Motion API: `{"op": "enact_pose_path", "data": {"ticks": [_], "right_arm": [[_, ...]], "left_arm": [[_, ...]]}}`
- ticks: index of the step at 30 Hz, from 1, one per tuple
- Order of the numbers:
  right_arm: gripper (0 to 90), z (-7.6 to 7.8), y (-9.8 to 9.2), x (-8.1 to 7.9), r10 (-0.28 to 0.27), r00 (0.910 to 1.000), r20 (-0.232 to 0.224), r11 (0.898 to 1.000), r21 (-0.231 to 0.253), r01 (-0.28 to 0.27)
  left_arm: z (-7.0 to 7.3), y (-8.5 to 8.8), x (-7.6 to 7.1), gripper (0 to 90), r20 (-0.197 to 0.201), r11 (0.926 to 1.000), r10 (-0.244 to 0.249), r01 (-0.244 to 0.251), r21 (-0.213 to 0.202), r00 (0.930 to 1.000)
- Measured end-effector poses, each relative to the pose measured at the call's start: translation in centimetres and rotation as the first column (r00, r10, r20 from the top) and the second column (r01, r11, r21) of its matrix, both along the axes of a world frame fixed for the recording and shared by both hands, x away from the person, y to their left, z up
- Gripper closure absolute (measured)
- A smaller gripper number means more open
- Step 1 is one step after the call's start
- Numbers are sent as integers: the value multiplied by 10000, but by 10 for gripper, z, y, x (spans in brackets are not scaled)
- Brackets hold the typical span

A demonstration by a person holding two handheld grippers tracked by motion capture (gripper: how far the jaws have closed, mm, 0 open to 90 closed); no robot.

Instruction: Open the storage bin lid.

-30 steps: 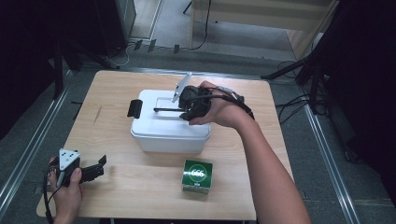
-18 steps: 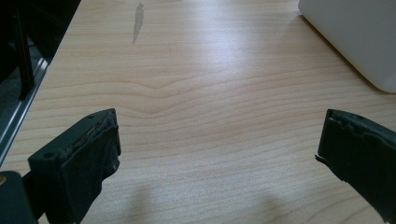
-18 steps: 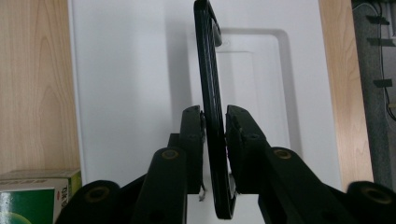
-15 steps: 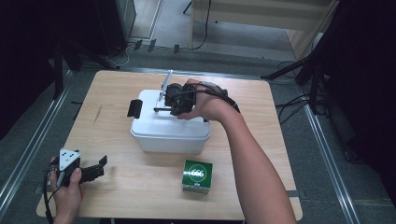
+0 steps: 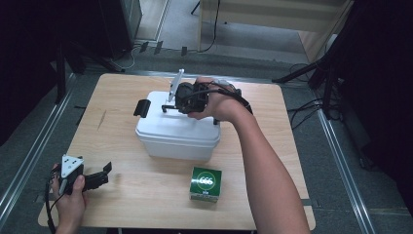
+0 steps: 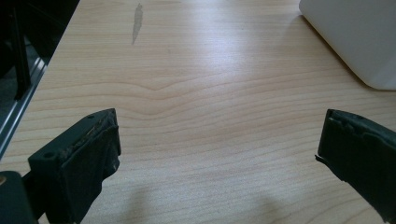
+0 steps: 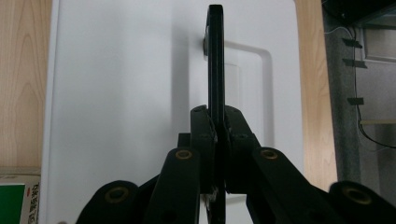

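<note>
White plastic box [image 5: 178, 131] sits near the middle of a wooden table [image 5: 122, 195], its lid [image 7: 126, 93] on and its black carrying handle [image 7: 215, 60] raised on edge above a recess in the lid. The right gripper [image 5: 171, 100], held in a hand [image 5: 214, 102] that reaches in over the box, has just been closing its jaws and now pinches the handle between them, as the right gripper view shows: both black pads lie flat against the thin bar, one on each side. A black latch [image 5: 141, 107] sticks out from the box's left end in the high view. A small green carton [image 5: 205, 184] stands on the table just in front of the box, apart from it, nearer the person. At the table's near left corner, the left gripper [image 5: 100, 178] rests in the person's other hand [image 5: 70, 202], well away from the box, its jaws spread wide over bare wood with nothing between them; the box's rounded corner appears at the upper right of the left gripper view.
</note>
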State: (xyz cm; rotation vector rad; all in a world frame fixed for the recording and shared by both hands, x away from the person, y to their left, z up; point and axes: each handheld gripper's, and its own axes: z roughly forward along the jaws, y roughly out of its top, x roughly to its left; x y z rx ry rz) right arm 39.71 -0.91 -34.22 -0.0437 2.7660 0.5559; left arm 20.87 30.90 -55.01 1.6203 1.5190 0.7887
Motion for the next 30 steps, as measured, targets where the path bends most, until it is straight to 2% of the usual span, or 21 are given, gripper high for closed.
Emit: {"op": "enact_pose_path", "data": {"ticks": [6,9,12,13,14,15,16,17,18,19,22,23,24,27,30], "right_arm": [[854,16,-9,-1,210,9996,210,9989,416,-219],[854,24,-18,-4,47,9995,328,9986,533,-64],[855,33,-33,-7,21,9988,481,9976,690,-54],[855,33,-33,-7,21,9988,481,9976,690,-54],[854,36,-43,-9,-202,9982,562,9970,758,159],[854,36,-43,-9,-202,9982,562,9970,758,159],[854,39,-53,-11,-227,9976,660,9970,756,177],[854,39,-53,-11,-227,9976,660,9970,756,177],[855,42,-63,-13,-396,9966,722,9966,753,341],[855,42,-63,-13,-396,9966,722,9966,753,341],[855,44,-83,-17,-457,9948,909,9974,590,404],[855,44,-83,-17,-457,9948,909,9974,590,404],[854,44,-92,-19,-590,9935,974,9969,574,535],[854,43,-103,-20,-663,9926,1013,9962,633,601],[854,41,-123,-24,-874,9911,999,9943,690,808]], "left_arm": [[0,0,0,0,8,10000,1,-1,4,10000],[0,0,0,0,9,10000,-2,2,14,10000],[0,0,0,0,-10,10000,-7,7,36,10000],[0,0,0,0,-10,10000,-7,7,36,10000],[0,0,0,0,-13,10000,-9,10,53,10000],[0,0,0,0,-13,10000,-9,10,53,10000],[0,0,0,0,10,10000,23,-23,73,10000],[0,0,0,0,10,10000,23,-23,73,10000],[0,0,0,0,28,10000,34,-34,81,10000],[0,0,0,0,28,10000,34,-34,81,10000],[0,0,-1,0,103,10000,46,-46,65,9999],[0,0,-1,0,103,10000,46,-46,65,9999],[0,0,-1,0,101,10000,42,-42,72,9999],[0,-1,-1,0,107,9999,49,-50,87,9999],[0,-1,-1,0,110,9999,77,-79,128,9999]]}}
